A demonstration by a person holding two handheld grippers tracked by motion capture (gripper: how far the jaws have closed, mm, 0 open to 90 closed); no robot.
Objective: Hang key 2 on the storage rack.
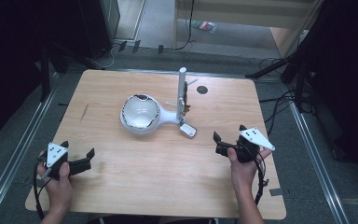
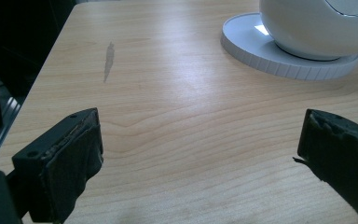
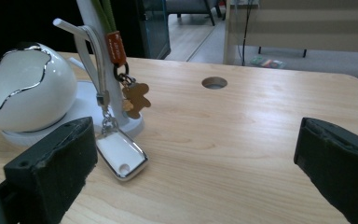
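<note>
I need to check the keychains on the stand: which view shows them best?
The right gripper view: the keychains hang close and sharp, the white tag resting on the table. In the high view they are tiny against the stand. The left gripper view offers the egg-shaped bowl.

We note light wooden table (image 1: 168, 177), round dark hole (image 1: 202, 89) near its far edge, grey streak (image 1: 84, 112) toward its left; black cables (image 1: 279, 107) on grey floor (image 1: 168, 58) beyond.

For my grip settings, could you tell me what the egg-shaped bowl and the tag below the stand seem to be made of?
Bowl: probably glazed ceramic or glossy plastic, smooth white with a silvery jagged rim. Tag: white face in a shiny metal-looking frame, on a small chain.
</note>
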